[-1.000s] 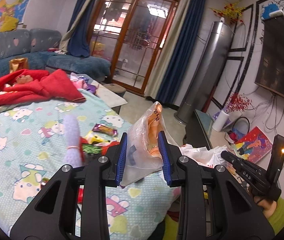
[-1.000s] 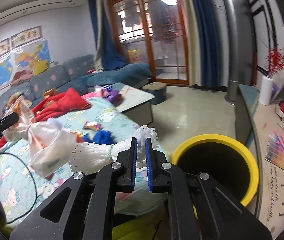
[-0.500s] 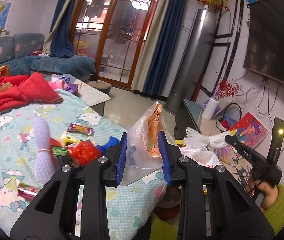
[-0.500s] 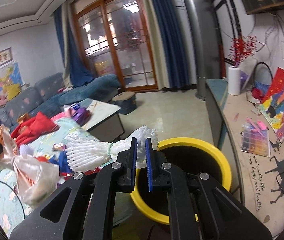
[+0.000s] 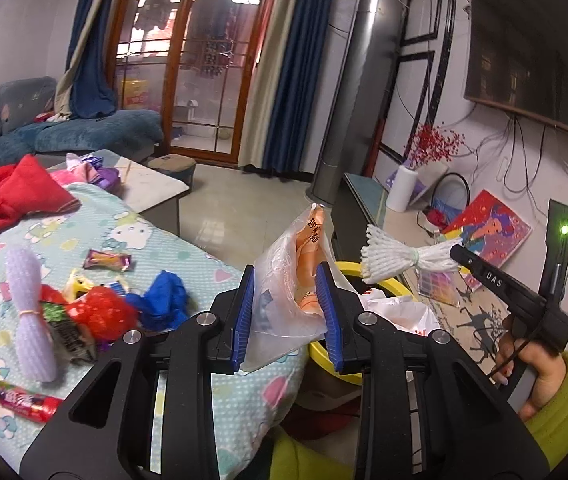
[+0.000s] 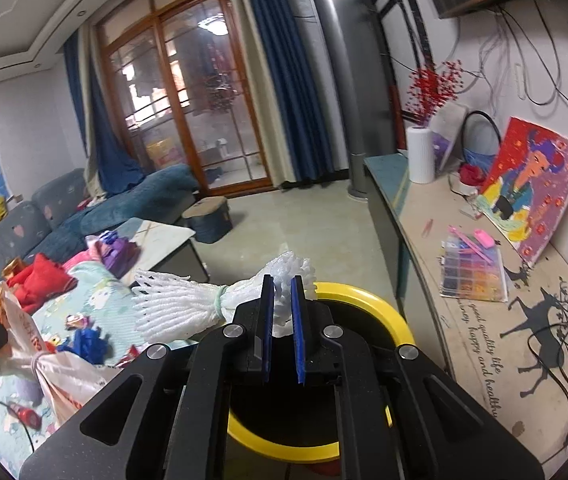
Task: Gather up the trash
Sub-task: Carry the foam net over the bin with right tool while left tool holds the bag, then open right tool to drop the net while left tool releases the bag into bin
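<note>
Over the round yellow-rimmed trash bin (image 6: pixel 368 300) you have your right tongs (image 6: pixel 282 312) pinched nearly shut on the tied neck of a white foam-net sleeve (image 6: pixel 176 304), so the fanned end juts out sideways above the bin's dark mouth. That narrow bite near the band makes sense: the netting is soft and would slip from a looser hold, and from this spot a release should drop it inside.

Your left tongs (image 5: pixel 288 308) clamp the upper part of a crumpled clear plastic bag with orange print (image 5: pixel 296 280), set partly apart because the bunched film fills the gap. Held just beside the bin rim (image 5: pixel 348 270), the bag looks like the next thing to go in.

Behind, on the bed with the pale blue cartoon-cat cover (image 5: pixel 144 240), more litter waits: a lilac foam-net sleeve (image 5: pixel 28 312), a red mesh wad (image 5: pixel 104 312), a crumpled blue scrap (image 5: pixel 164 296), a purple candy wrapper (image 5: pixel 108 259) and a red snack wrapper (image 5: pixel 28 402). All lie near the edge closest to the bin, which keeps your trips short. By my reading, collection is only partly done.
</note>
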A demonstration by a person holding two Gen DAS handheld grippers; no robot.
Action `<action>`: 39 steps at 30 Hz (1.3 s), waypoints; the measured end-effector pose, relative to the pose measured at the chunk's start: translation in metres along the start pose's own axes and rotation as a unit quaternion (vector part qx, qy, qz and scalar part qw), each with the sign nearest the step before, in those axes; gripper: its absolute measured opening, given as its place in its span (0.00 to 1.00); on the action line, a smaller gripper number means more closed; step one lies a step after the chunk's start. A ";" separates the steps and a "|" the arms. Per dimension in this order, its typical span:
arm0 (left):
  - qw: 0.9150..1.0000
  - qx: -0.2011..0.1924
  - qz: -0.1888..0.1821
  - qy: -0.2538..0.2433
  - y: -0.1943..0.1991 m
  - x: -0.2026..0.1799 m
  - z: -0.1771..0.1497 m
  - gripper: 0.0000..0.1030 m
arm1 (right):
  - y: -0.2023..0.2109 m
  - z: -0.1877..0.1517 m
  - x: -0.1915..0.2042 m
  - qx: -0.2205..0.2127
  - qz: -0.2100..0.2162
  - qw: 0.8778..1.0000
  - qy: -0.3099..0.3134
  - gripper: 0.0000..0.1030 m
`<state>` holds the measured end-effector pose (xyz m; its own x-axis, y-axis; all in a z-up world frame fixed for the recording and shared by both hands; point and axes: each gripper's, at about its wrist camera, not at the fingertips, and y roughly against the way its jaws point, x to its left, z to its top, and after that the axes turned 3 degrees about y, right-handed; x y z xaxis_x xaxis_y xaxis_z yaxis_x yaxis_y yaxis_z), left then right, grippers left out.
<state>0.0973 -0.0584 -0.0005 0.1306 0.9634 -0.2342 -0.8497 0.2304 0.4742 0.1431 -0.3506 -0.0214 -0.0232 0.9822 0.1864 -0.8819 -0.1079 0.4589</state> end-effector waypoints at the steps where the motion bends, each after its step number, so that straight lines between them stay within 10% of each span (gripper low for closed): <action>1: 1.000 0.003 0.000 -0.004 -0.005 -0.003 -0.001 0.23 | -0.002 0.000 -0.004 0.001 -0.007 1.000 -0.004 0.08; 24: 0.996 0.032 0.040 -0.072 -0.091 -0.050 -0.025 0.24 | -0.034 -0.018 -0.037 0.028 -0.097 0.995 -0.009 0.09; 39: 0.993 0.070 0.039 -0.092 -0.130 -0.063 -0.044 0.26 | -0.060 -0.032 -0.045 0.068 -0.081 0.994 -0.023 0.11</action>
<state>0.1772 -0.1551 -0.0849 0.1694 0.9847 -0.0403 -0.7835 0.1594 0.6005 0.1823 -0.3837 -0.0851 0.1391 0.9806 0.1384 -0.7998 0.0288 0.5996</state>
